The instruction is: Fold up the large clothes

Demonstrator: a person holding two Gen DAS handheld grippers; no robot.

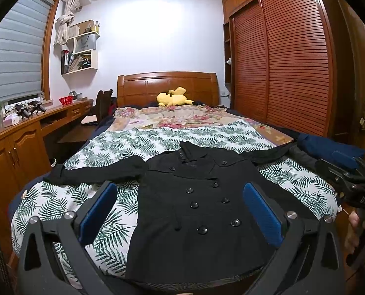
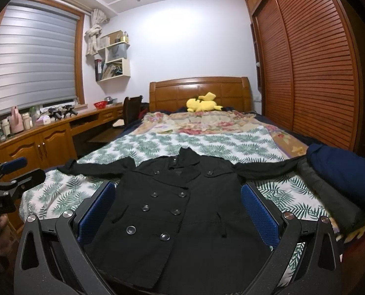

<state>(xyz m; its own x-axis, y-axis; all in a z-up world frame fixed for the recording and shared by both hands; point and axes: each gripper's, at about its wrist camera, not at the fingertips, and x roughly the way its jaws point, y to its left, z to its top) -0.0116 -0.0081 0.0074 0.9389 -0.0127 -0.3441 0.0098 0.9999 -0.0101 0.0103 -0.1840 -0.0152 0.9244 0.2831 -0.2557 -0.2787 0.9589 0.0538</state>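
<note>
A black double-breasted coat (image 1: 199,211) lies flat, front up, on the leaf-print sheet (image 1: 138,142) at the foot of the bed, with both sleeves spread sideways. It also shows in the right wrist view (image 2: 182,211). My left gripper (image 1: 180,191) is open and empty, held above the coat's lower half. My right gripper (image 2: 177,194) is open and empty, also above the coat's lower half. The right gripper body shows at the right edge of the left wrist view (image 1: 354,184). The left gripper body shows at the left edge of the right wrist view (image 2: 5,184).
A folded navy and grey garment pile (image 2: 340,179) lies at the bed's right edge. A yellow plush toy (image 1: 173,97) sits by the wooden headboard. A wooden desk and cabinets (image 1: 22,142) run along the left. A louvred wardrobe (image 1: 293,61) stands on the right.
</note>
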